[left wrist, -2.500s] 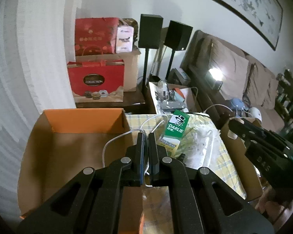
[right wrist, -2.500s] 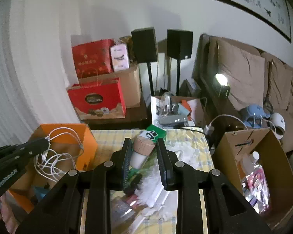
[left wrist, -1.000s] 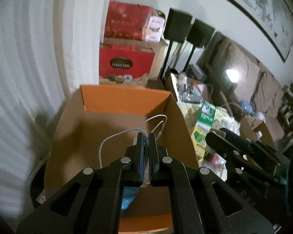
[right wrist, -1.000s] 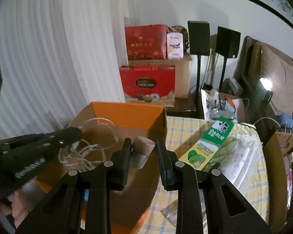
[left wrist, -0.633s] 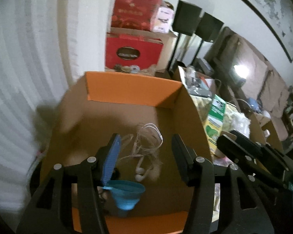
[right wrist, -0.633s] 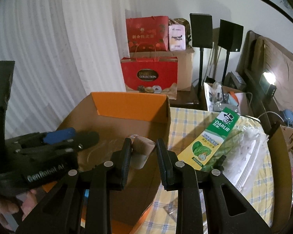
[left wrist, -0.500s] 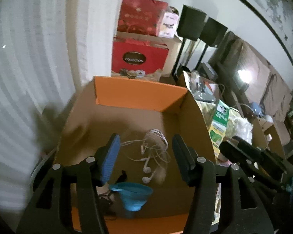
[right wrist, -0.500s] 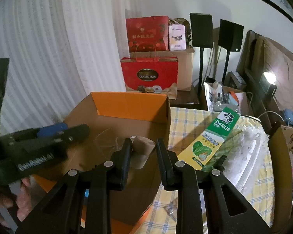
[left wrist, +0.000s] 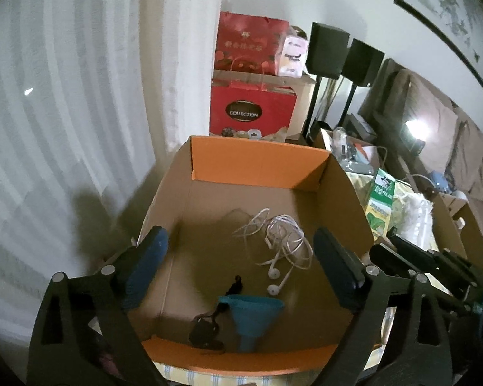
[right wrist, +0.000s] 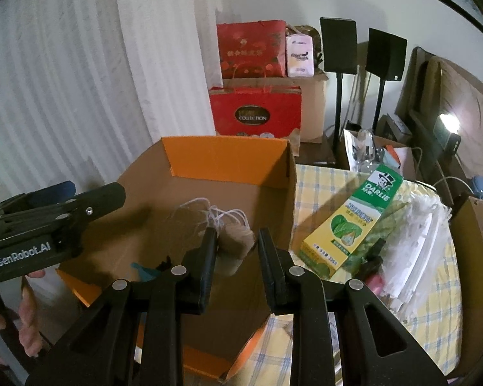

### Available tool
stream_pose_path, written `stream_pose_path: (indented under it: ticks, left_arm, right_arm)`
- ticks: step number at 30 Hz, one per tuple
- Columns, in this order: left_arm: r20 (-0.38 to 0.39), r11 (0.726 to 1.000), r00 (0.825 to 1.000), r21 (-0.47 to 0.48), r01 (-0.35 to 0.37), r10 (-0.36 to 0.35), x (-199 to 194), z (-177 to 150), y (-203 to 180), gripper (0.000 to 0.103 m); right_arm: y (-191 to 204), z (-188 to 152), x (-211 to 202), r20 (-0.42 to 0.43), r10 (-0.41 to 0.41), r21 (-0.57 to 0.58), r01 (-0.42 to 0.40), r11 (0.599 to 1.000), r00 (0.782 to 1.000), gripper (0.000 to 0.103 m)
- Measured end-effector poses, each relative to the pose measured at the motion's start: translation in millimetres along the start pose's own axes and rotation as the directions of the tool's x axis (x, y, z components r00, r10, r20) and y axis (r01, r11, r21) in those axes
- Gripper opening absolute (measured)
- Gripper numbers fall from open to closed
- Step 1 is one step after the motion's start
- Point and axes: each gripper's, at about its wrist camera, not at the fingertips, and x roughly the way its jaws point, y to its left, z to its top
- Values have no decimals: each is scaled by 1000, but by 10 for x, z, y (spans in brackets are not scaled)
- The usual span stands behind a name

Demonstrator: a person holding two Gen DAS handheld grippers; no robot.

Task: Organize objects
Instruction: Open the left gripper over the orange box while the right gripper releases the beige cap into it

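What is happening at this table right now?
A person is sorting small things into the cardboard box. The left tongs have just been opening and stand wide and empty above it; the white earphones lie on the box floor beside a blue funnel. The right tongs are shut on a cork-topped jar at the box's edge.
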Motion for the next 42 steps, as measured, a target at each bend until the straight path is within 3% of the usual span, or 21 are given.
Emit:
stream_pose_path:
  ticks: [3,6,11,15,27,42]
  left_arm:
    - [-8,1000,1000,-26,4,-5,6,-49,69,94]
    - [-18,999,1000,-37,1,-1,9,-87,130,95]
    - [-19,999,1000,-54,-2,1,-14,-135,214,97]
    - [-17,999,1000,-51,-8,7,-26,-169,228,97]
    - [14,1000,1000,-20,-10,11,-126,-197,116,101]
    - [22,999,999,25,45,-46,-194,-215,-192,103]
  right_arm:
    - [38,-35,15,-3,-5,-10,5,1000,1000,26]
    - [55,-49,14,0,-11,-12,11,1000,1000,44]
    - [34,-23,-40,16,-11,-5,12,1000,1000,54]
    - [-26,4,-105,37,-24,11,24,1000,999,72]
    - [-197,21,-326,74,-94,27,93,995,993,102]
    - [-432,-19,-483,76,-128,64,124,990,989,103]
